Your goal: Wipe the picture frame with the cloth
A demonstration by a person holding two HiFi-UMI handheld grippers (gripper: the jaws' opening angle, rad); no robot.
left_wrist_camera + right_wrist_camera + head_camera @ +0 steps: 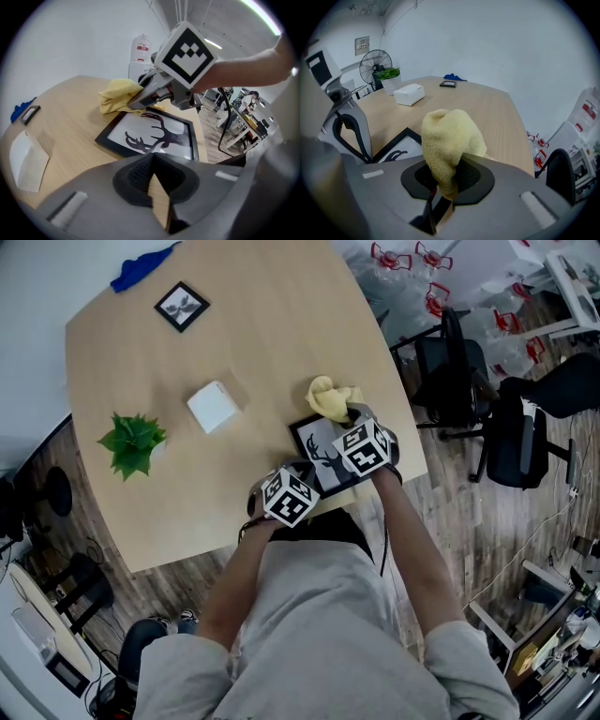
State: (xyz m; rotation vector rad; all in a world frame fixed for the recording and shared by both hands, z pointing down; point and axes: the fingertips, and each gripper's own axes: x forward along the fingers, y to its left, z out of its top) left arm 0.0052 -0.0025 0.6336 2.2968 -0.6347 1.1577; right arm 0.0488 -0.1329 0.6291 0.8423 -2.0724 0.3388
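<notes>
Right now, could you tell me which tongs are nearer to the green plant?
Left. The left tongs are at the near edge of the table, right of the plant; the right tongs, holding the yellow cloth by the picture frame, are farther right again.

Your picture frame (320, 448) lies flat near the table's (262, 343) front edge. It has a thin black rim around a white print of a dark deer silhouette. Your cloth (447, 138) is yellow terry, bunched into a soft lump. One end is pinched in your right gripper's (443, 186) jaws, and the rest rests against the frame's far corner.
</notes>
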